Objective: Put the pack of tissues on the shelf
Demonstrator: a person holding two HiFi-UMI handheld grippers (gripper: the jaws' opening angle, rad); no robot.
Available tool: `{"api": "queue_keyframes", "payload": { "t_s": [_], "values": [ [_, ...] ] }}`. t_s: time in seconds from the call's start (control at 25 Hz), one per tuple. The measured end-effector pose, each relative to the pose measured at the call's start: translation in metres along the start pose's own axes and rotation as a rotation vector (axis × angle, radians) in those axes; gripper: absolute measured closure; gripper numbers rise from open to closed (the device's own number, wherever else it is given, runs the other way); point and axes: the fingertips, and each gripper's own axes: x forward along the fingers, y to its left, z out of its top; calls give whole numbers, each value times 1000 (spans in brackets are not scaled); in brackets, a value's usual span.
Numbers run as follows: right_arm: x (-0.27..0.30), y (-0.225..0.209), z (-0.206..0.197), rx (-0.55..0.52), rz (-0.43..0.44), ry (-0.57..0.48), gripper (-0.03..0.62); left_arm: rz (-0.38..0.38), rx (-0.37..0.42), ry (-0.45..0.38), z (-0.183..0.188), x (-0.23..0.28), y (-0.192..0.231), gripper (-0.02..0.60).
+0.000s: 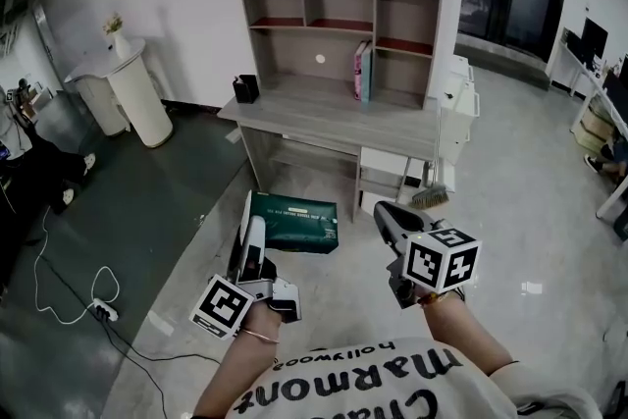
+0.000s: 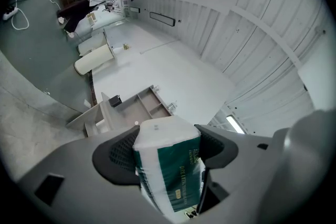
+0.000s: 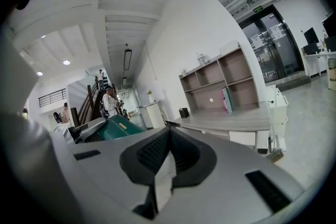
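The left gripper (image 2: pixel 167 150) has its jaws clamped on the dark green and white plastic-wrapped pack of tissues (image 2: pixel 176 173), which stands between the pads and sticks out past their tips. The right gripper (image 3: pixel 169 152) has its jaws pressed together with nothing between them. The grey wooden shelf unit (image 1: pixel 339 20) stands well beyond both sets of jaws.

Dark green pack of tissues (image 2: pixel 170 165), white at its wrapper ends, sits between the dark grey, ribbed fingers (image 2: pixel 118 155) of the left gripper (image 2: pixel 167 145). Black-and-white square markers pattern its cube (image 1: pixel 228 304) and that of the right gripper (image 3: pixel 169 152). Beyond the fingers: a grey wood-grain shelf (image 1: pixel 339 34) with reddish-brown boards, pink and teal books (image 1: pixel 361 71), a grey table (image 1: pixel 324 118) and a black box (image 1: pixel 246 88).
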Motion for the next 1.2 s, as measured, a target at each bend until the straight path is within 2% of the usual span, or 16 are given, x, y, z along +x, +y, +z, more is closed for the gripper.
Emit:
{"api": "queue_keyframes", "payload": {
  "t_s": [0.28,0.56,0.72,0.92,1.2],
  "values": [
    [12,-14,-7,32,27,23,586,95,-14,11,-16,0,19,255],
    [38,-30,-19,61,21,62,586,87,44,11,-13,18,29,254],
    [66,-34,-20,75,16,76,586,139,5,33,-13,35,57,255],
    [114,-38,-8,73,10,90,586,105,25,50,6,78,74,255],
    [184,-40,12,80,-6,84,586,115,5,48,47,138,108,255]
  ]
}}
